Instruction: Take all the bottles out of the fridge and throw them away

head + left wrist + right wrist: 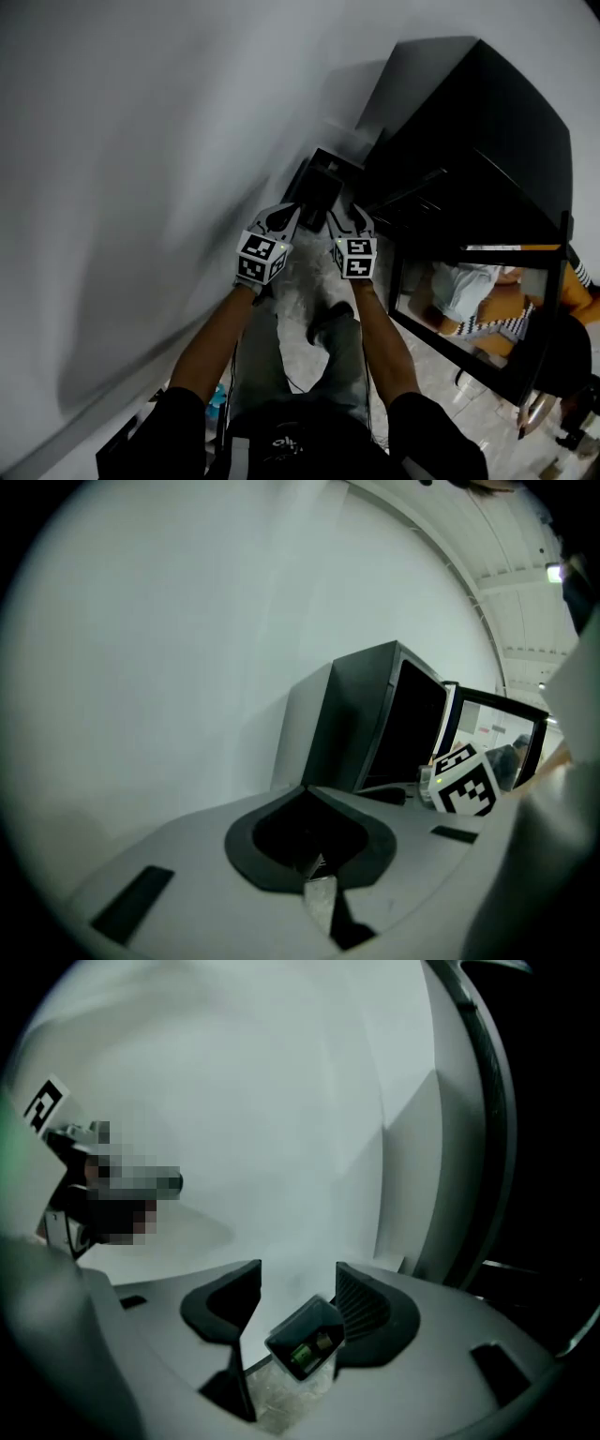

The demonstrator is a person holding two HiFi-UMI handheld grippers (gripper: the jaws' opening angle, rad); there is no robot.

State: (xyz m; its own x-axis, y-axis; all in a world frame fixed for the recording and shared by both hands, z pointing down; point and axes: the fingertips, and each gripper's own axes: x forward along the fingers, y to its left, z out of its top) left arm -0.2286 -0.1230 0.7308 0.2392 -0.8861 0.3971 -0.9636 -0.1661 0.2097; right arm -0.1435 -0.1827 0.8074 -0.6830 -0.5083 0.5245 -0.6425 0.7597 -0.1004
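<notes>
- First, the head view looks steeply down on two forearms reaching forward side by side. The left gripper (284, 217) and right gripper (353, 221) are near each other and tilted downward above a pale floor (298, 281).
- Just past their tips, between them, a dark bin (319, 183) stands on the floor by the white wall (141, 141). The black fridge (469, 122) rises at the right with its glass door (473, 305) swung open. Its inside is too dark to make out any bottle.
- Next, in the left gripper view, the left gripper (306, 791) has its jaws brought together, tips touching, with nothing between them. The fridge (361, 724) stands ahead and to the right, well apart from the jaws, and the open door (492, 733) is beside it. The right gripper's marker cube (464, 782) shows at the right.
- Last, in the right gripper view, the right gripper (298, 1269) holds its jaws spread apart and grips nothing. Through the gap, well below, the open-topped bin (309, 1319) is visible with a small green object (301, 1353) lying inside. It is too small to tell whether it is a bottle. Neither jaw touches the bin. The fridge (553, 1166) fills the right edge as a dark mass.
</notes>
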